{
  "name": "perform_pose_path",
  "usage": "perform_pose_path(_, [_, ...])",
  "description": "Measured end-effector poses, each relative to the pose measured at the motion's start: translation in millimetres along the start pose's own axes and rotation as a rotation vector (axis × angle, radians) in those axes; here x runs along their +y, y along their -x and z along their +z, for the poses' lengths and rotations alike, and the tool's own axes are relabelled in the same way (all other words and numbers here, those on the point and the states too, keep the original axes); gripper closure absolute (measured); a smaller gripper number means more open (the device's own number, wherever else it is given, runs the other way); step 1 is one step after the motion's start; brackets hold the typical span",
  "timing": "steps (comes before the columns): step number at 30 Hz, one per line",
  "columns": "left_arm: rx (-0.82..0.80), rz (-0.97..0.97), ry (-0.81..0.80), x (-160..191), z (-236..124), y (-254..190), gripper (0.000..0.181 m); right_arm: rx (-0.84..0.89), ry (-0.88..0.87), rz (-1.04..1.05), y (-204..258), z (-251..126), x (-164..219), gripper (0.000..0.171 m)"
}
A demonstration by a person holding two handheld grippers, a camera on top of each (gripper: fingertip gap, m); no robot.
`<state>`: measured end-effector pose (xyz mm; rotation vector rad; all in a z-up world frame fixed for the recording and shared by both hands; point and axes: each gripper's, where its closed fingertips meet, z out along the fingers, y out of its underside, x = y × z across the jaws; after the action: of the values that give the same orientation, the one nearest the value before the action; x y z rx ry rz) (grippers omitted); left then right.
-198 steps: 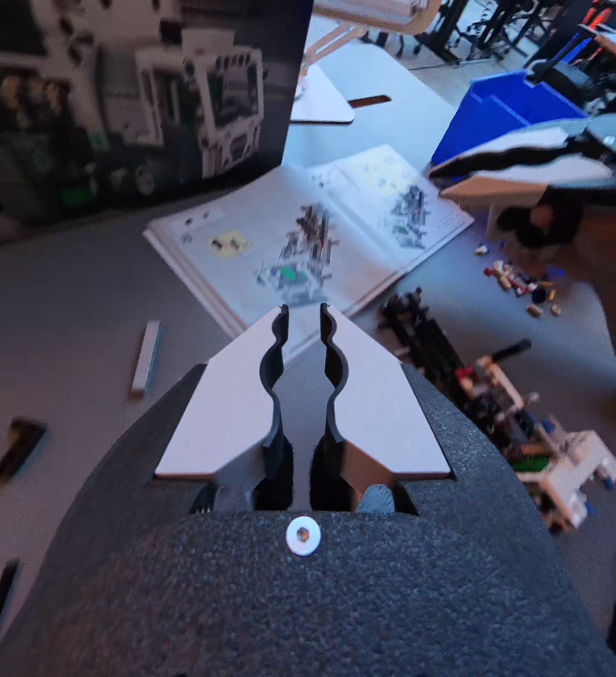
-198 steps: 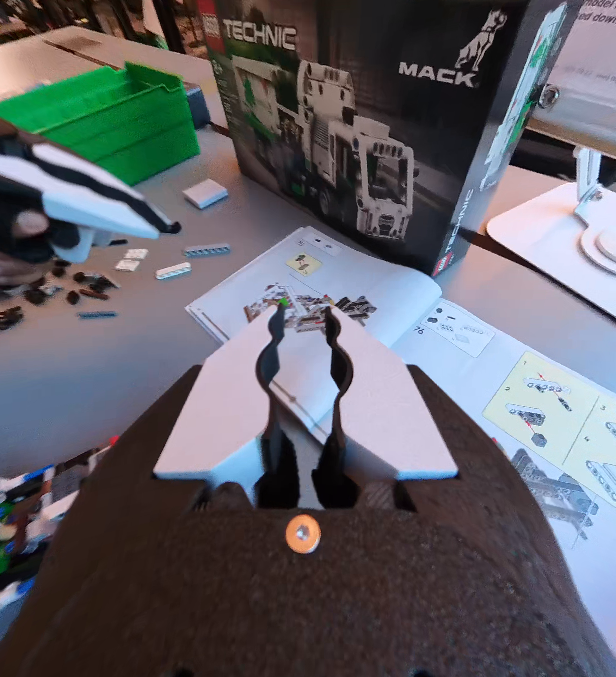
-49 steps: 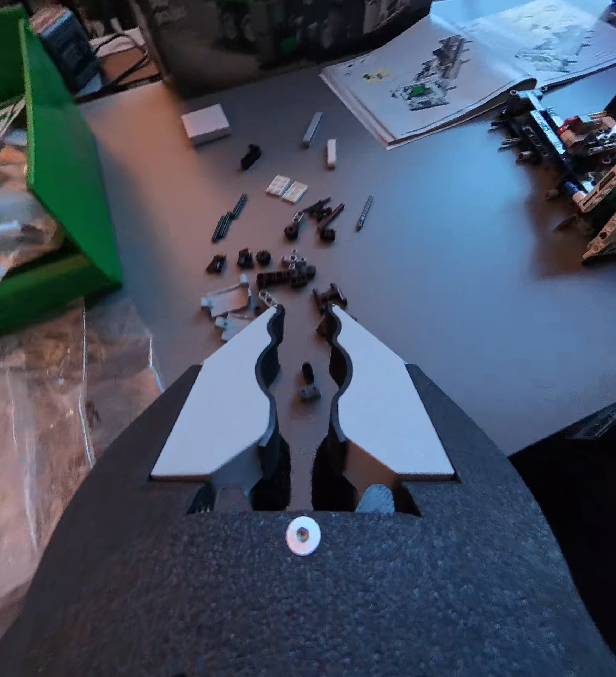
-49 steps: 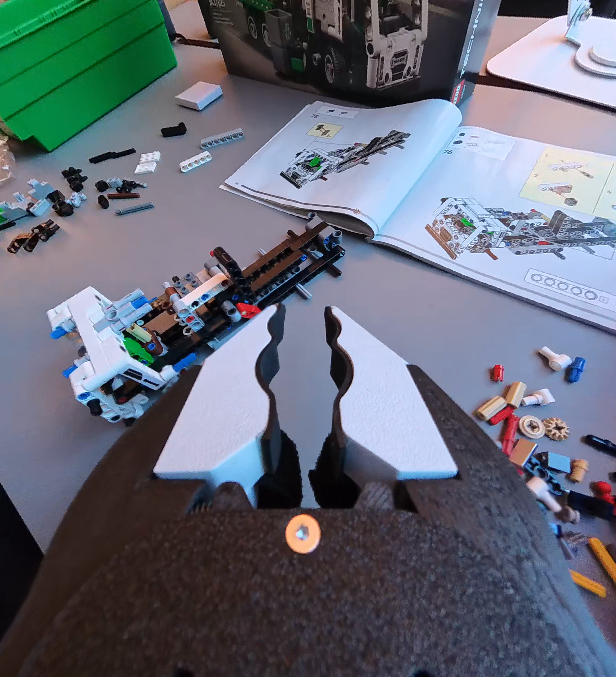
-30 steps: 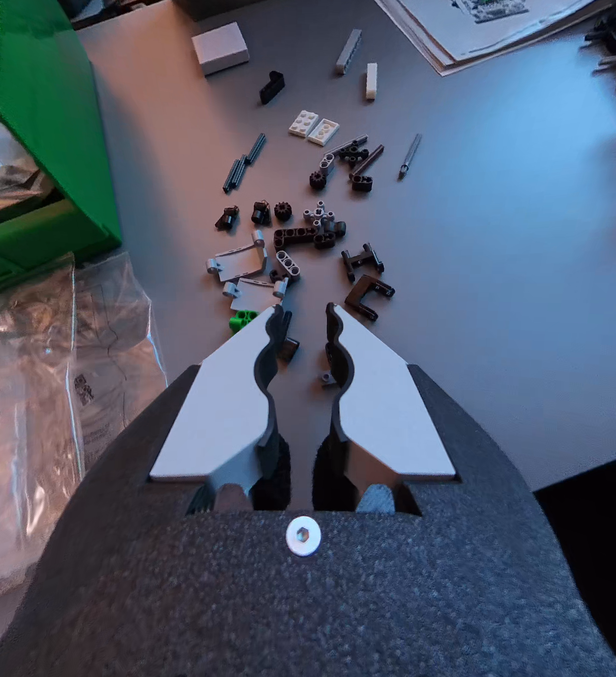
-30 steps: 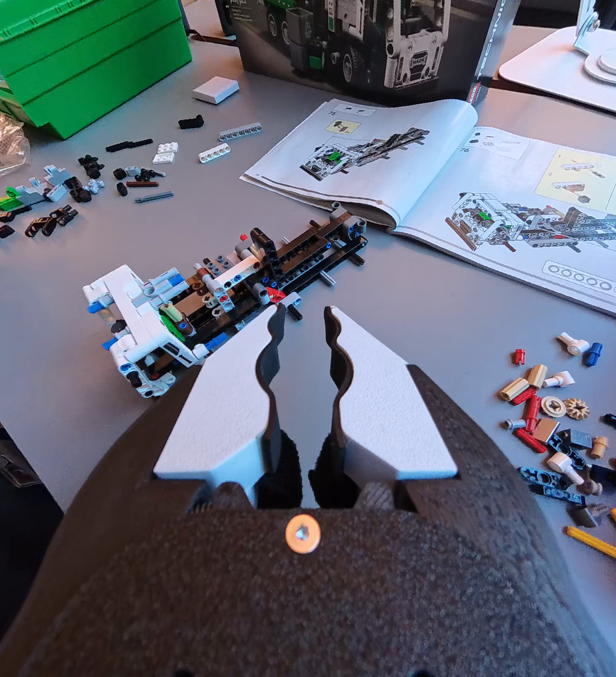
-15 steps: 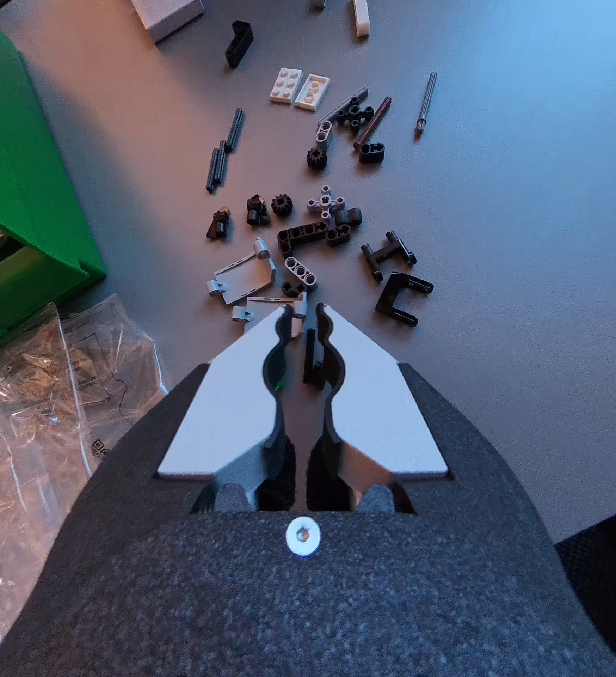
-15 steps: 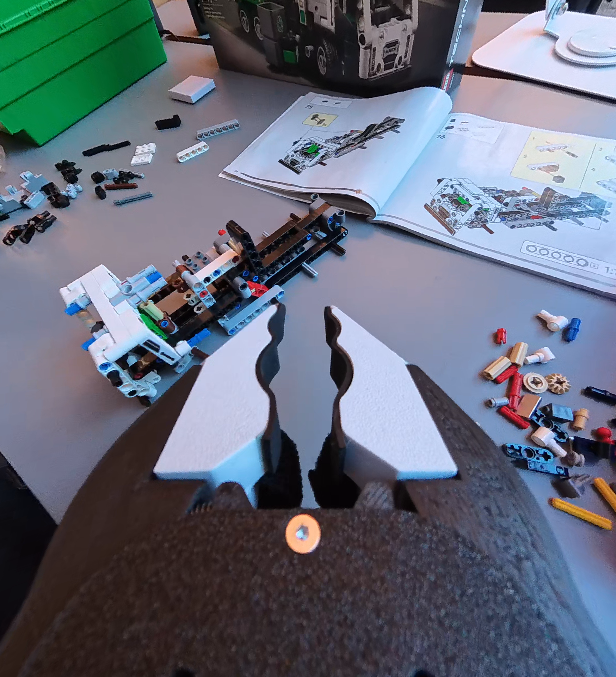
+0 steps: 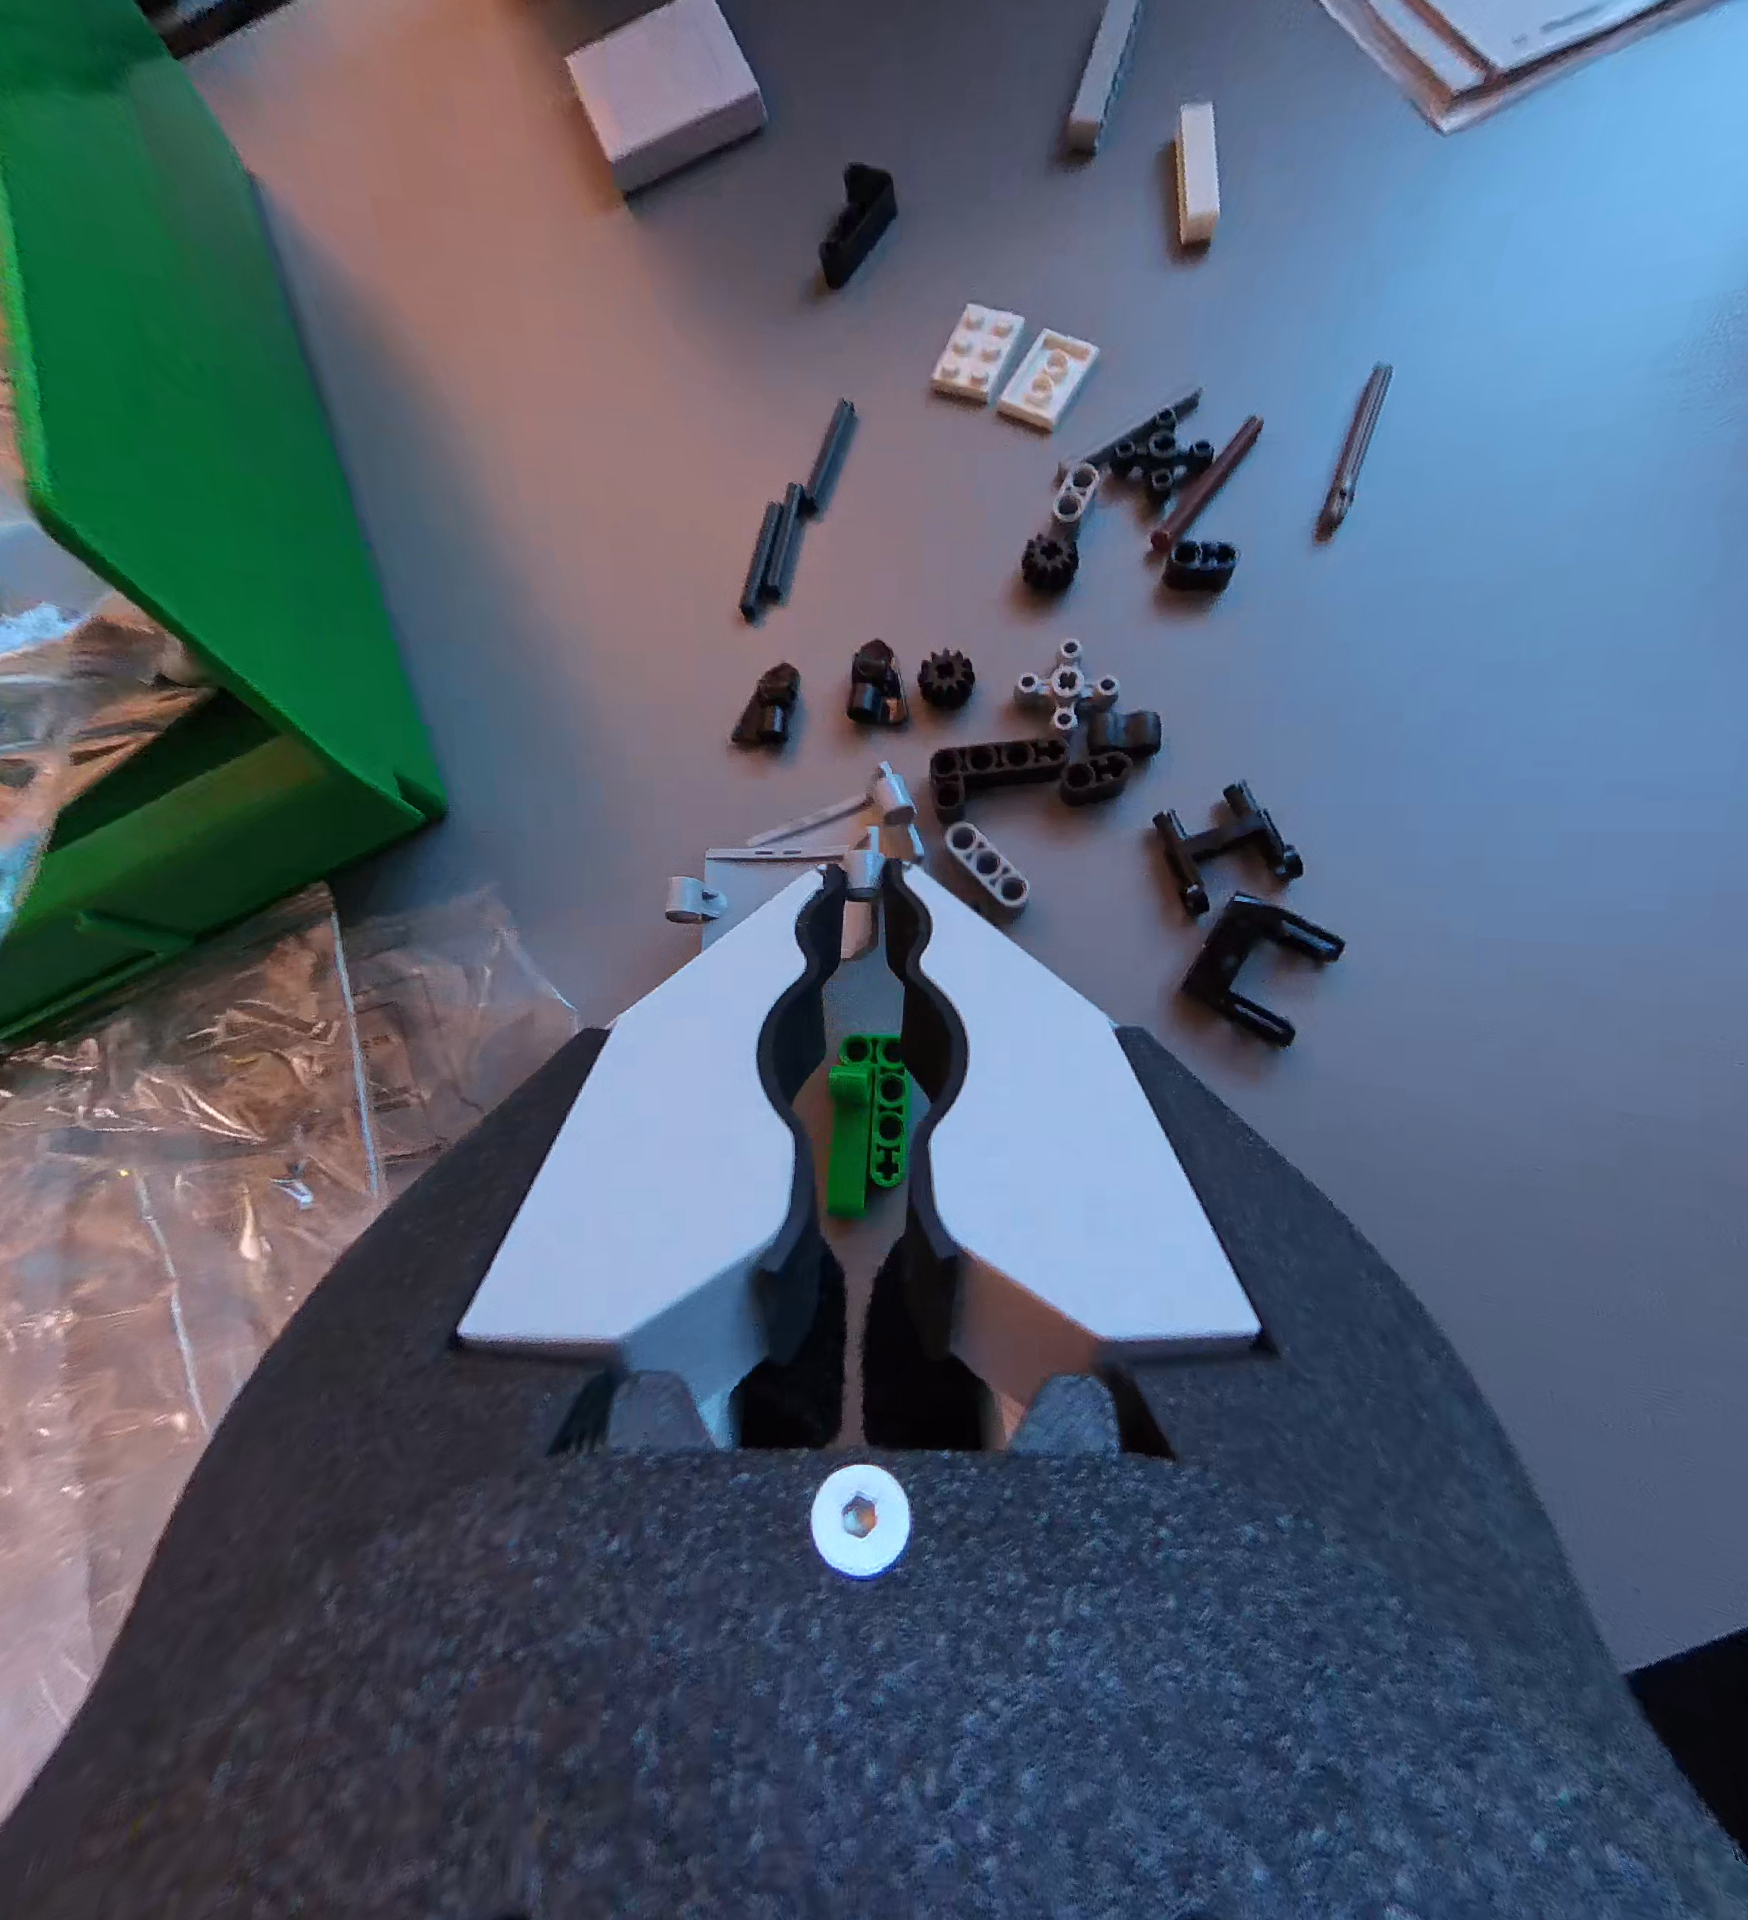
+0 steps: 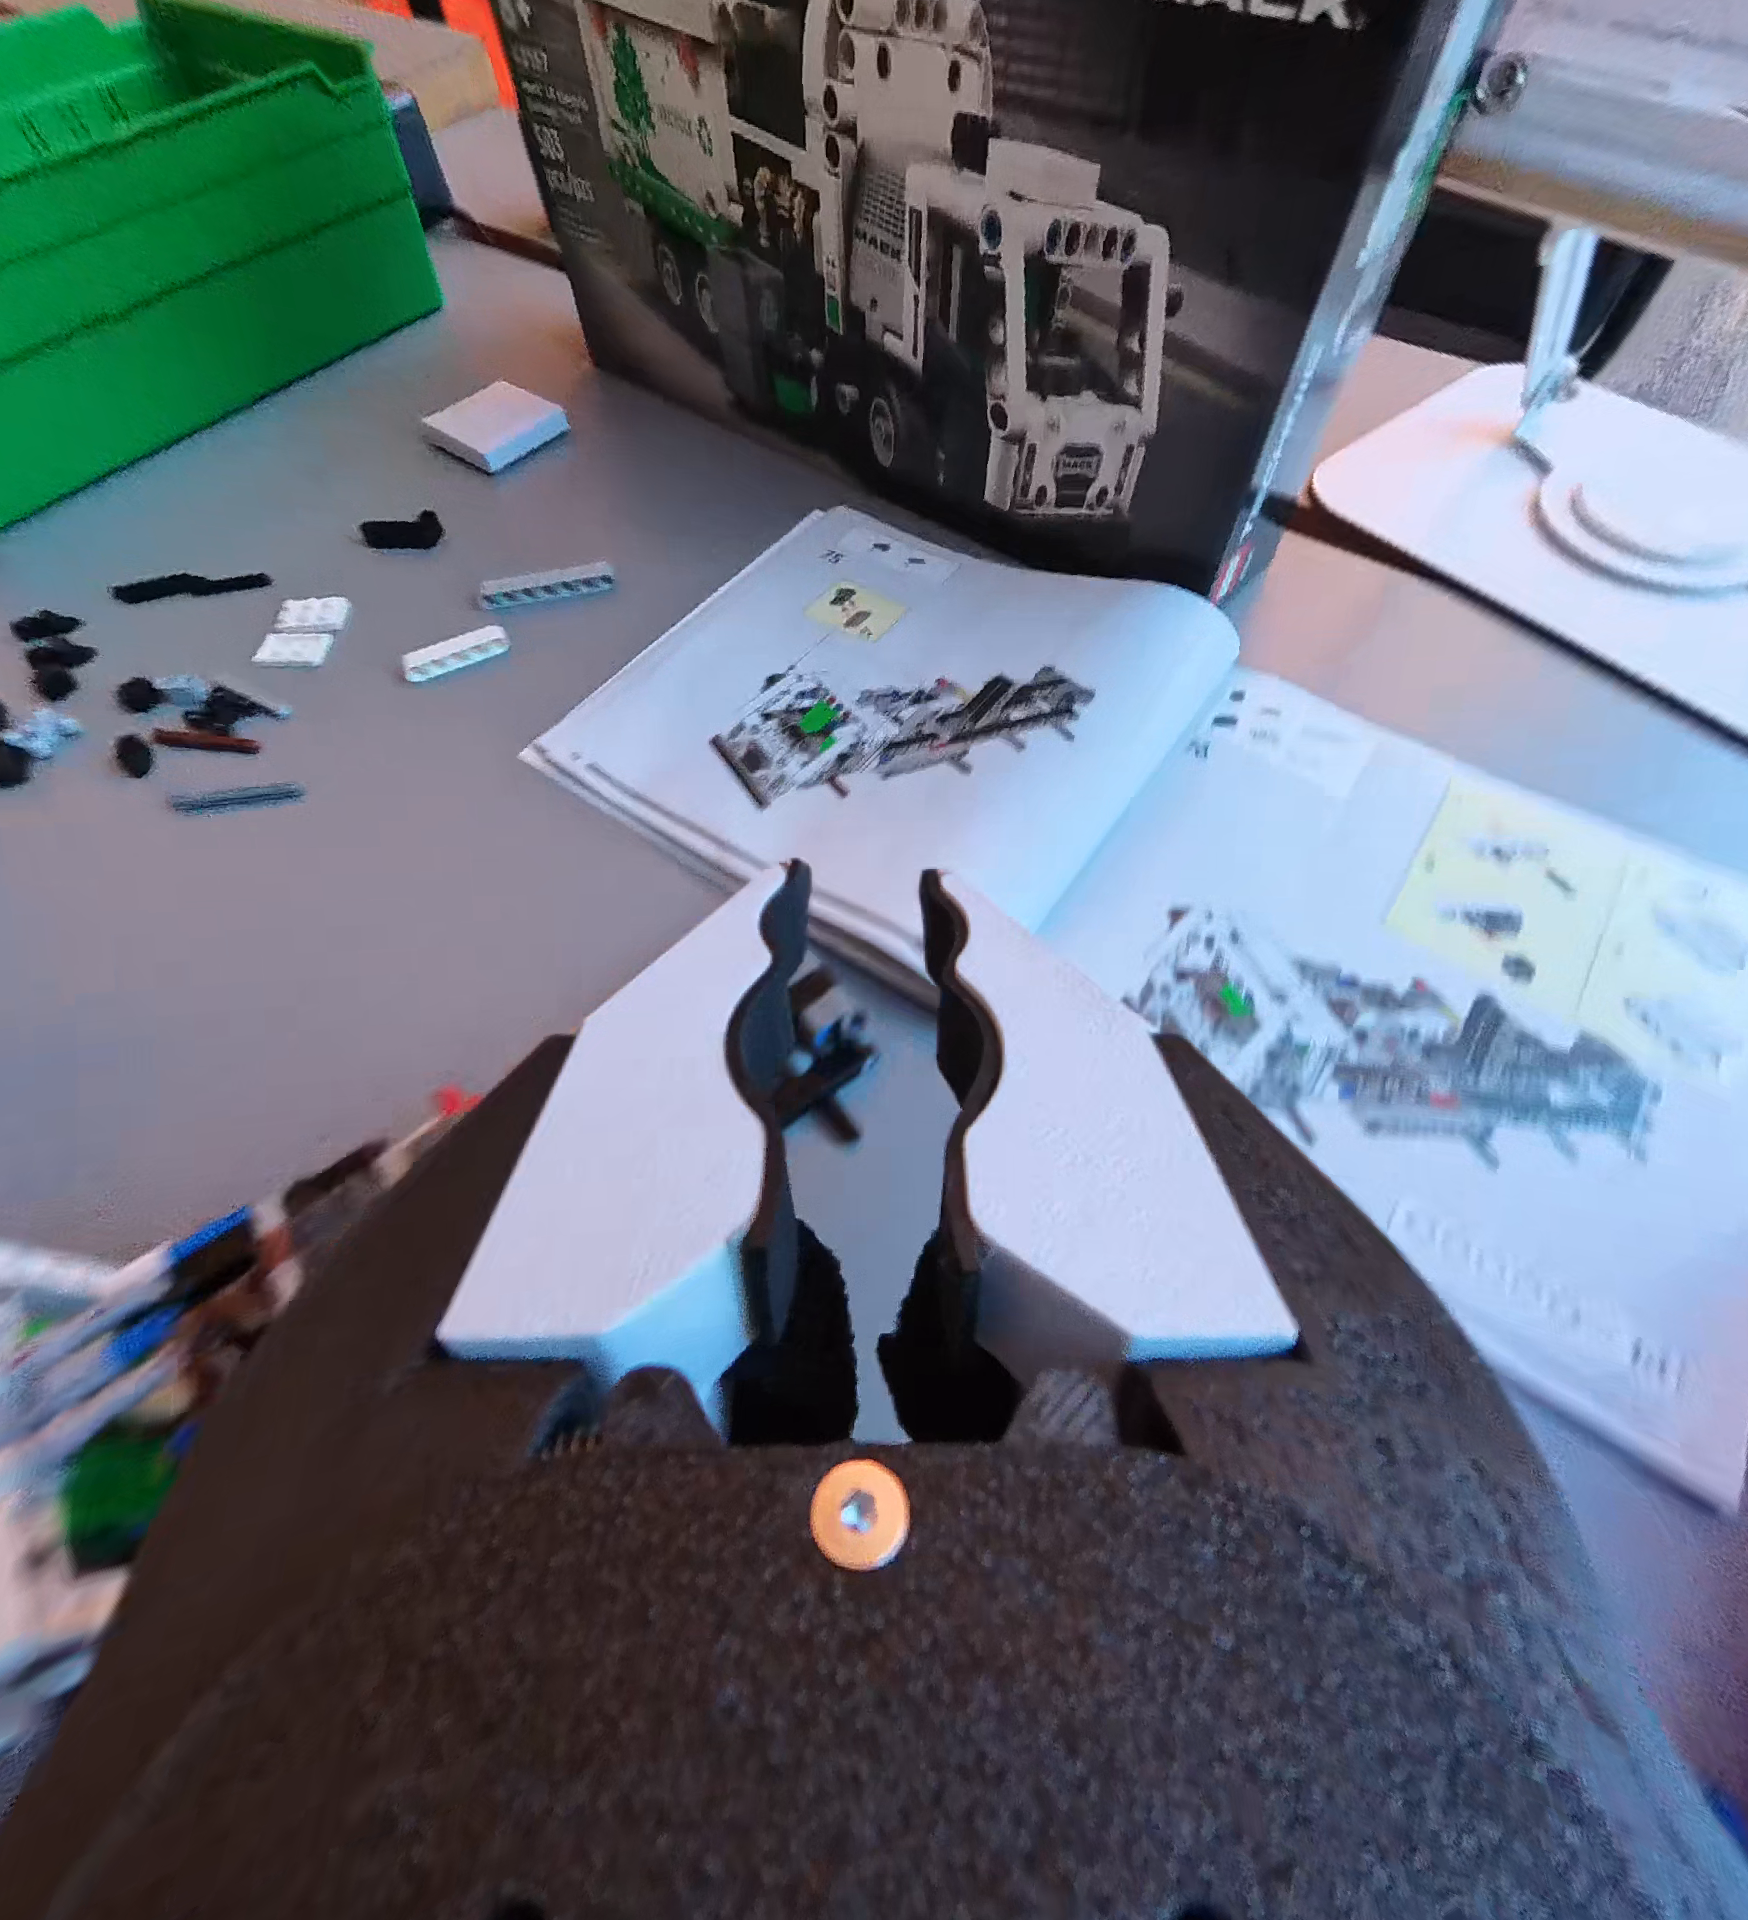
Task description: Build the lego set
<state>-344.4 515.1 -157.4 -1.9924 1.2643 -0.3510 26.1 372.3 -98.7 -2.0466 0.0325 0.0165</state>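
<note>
The left gripper (image 9: 862,883), at the centre of the left wrist view, has its tips pinched onto a small grey connector (image 9: 865,871) at the corner of a flat grey panel (image 9: 745,878), with a green beam (image 9: 870,1132) lying on the tabletop (image 9: 1524,935) under the gap between its fingers. The likely trouble is that the hold is only at the very tips on a small round part: the panel could swivel or slip out on lifting, and a sideways drag could scatter the black and grey loose pieces (image 9: 1046,748) packed just ahead of it. The right gripper (image 10: 859,883) stands open and empty above the rear end of the half-built truck (image 10: 122,1382), which shows blurred at the lower left of the right wrist view; moving that fast, it could knock the model or catch the open instruction booklet (image 10: 953,748) beyond its tips. The set's box (image 10: 953,260) at the upper centre carries a picture of a white and green truck along with printed branding and lettering, and the booklet pages bear step diagrams and numbers; none of it is repeated here. The green bin (image 10: 153,260) at the upper left has no writing that can be made out.
</note>
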Motion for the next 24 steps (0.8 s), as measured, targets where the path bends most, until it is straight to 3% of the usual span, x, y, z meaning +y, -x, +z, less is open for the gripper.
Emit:
perform_pose_path(4, [0.001,-0.01,-0.038,-25,-6,-4,0.175,-0.07,0.093,-0.062,-4,47,-7,0.144])
perform_pose_path(9, [0.101,-0.016,-0.054,-55,2,-39,0.175,-0.156,0.138,-0.073,3,79,-4,0.144])
perform_pose_path(13, [-0.042,0.062,0.063,-35,10,-22,0.174,-0.174,0.174,-0.069,8,88,6,0.144])
perform_pose_path(18, [-0.033,-0.026,0.131,-10,16,-4,0.175,-0.215,0.222,-0.058,16,100,6,0.144])
perform_pose_path(24, [0.002,-0.07,0.104,-9,22,1,0.175,-0.201,0.246,-0.112,18,113,3,0.144])
